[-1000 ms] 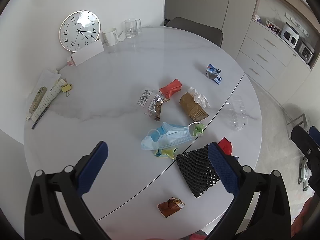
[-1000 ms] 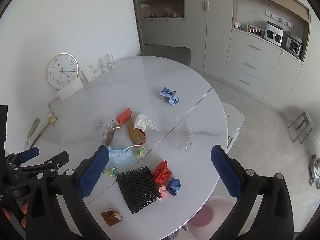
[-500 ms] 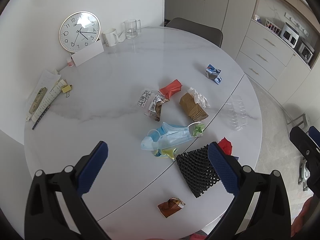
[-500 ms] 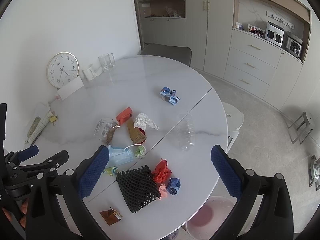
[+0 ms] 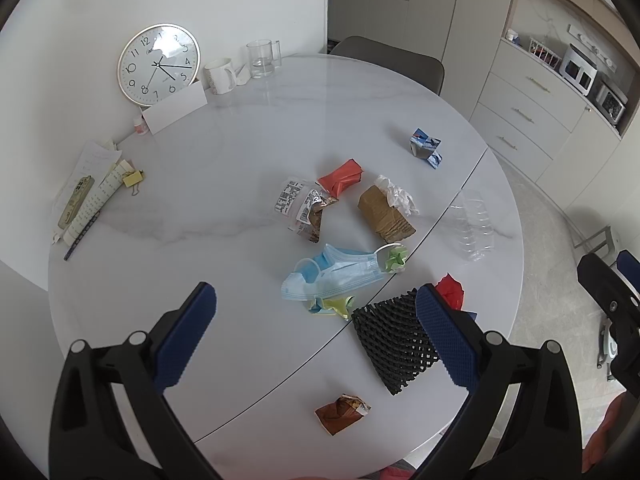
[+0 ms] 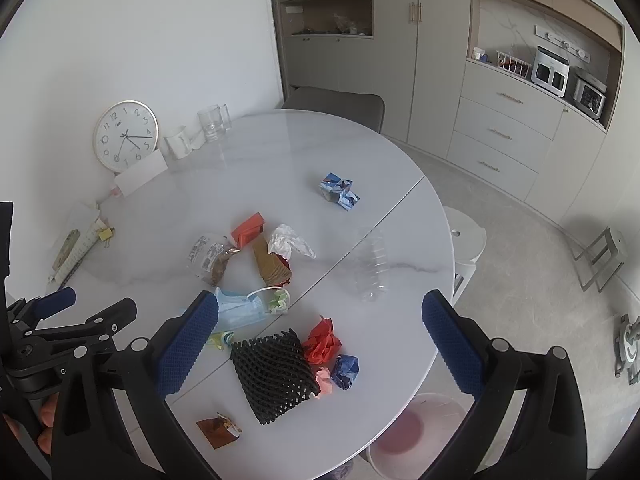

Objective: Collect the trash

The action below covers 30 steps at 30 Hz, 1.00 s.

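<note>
Both tools are hanging above the round white counter (image 6: 280,152) with jaws spread wide and nothing in them: left tool (image 5: 316,312), right tool (image 6: 320,312). The trash is strewn from the counter's middle to its near edge. The black foam net (image 6: 274,376) near that edge looks feather-light and squashy, so I'd pinch a raised fold in the mesh instead of trying to scoop it flat. The blue face mask (image 5: 334,278) is limp, so grab the bunched middle or an ear loop. The crumpled red paper (image 6: 322,340) and the brown wrapper (image 6: 218,428) should crush easily; take them across the bulk. The clear plastic bottle (image 6: 372,264) is probably slick and springy, so the neck seems safest. A bin (image 6: 416,436) sits just below the counter's near edge.
</note>
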Each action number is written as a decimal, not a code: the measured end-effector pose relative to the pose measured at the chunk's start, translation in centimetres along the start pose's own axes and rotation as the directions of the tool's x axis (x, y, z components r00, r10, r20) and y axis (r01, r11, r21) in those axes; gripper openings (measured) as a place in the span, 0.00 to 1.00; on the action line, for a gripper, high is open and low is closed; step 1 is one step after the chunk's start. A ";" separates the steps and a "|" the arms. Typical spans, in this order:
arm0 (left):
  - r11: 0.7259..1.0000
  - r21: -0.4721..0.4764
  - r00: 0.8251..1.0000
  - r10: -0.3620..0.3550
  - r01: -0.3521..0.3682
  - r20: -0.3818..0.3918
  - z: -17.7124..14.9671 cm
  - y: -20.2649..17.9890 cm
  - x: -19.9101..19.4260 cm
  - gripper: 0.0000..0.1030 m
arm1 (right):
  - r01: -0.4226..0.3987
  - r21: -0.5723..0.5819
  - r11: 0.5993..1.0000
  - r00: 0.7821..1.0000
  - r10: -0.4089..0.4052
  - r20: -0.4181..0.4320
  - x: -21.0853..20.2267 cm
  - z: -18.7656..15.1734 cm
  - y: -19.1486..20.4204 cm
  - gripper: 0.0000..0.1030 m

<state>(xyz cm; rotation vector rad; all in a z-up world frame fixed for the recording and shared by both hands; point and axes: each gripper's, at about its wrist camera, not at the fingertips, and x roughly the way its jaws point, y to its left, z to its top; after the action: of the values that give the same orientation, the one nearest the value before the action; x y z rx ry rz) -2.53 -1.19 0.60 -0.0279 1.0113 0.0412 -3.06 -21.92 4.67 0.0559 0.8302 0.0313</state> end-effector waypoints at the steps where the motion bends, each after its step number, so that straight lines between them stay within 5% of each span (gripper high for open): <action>1: 1.000 0.000 1.000 -0.001 0.001 0.000 0.0 0.0 0.0 0.93 | 0.001 -0.001 1.000 1.000 -0.001 -0.001 0.0 0.0 0.0 0.98; 11: 1.000 0.012 1.000 -0.013 0.013 0.001 -0.3 -0.1 0.1 0.93 | 0.006 -0.025 1.000 1.000 -0.006 0.004 0.0 -0.5 0.0 0.98; 17: 0.990 0.057 0.991 -0.131 0.132 -0.023 -2.2 1.0 1.7 0.93 | 0.052 -0.111 0.992 0.998 -0.054 -0.013 1.9 -3.1 -0.7 0.98; 21: 0.994 0.083 0.996 -0.067 0.071 -0.051 -5.0 2.1 3.5 0.93 | -0.046 -0.149 0.988 0.993 0.030 -0.110 4.7 -6.5 -1.5 0.98; 26: 0.996 0.082 0.993 0.032 -0.022 -0.118 -8.7 3.6 5.4 0.93 | -0.202 -0.179 0.963 0.957 0.155 -0.247 7.5 -11.1 -1.0 0.98; 30: 0.997 0.068 0.986 0.055 -0.044 -0.159 -10.3 4.1 5.8 0.93 | -0.262 -0.237 0.936 0.942 0.195 -0.273 7.8 -12.8 0.8 0.98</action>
<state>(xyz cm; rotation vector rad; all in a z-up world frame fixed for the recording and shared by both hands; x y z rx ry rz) -8.36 2.55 -9.77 0.0538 1.1745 0.0524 -7.26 -20.23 -9.67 -0.1112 1.0575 0.3798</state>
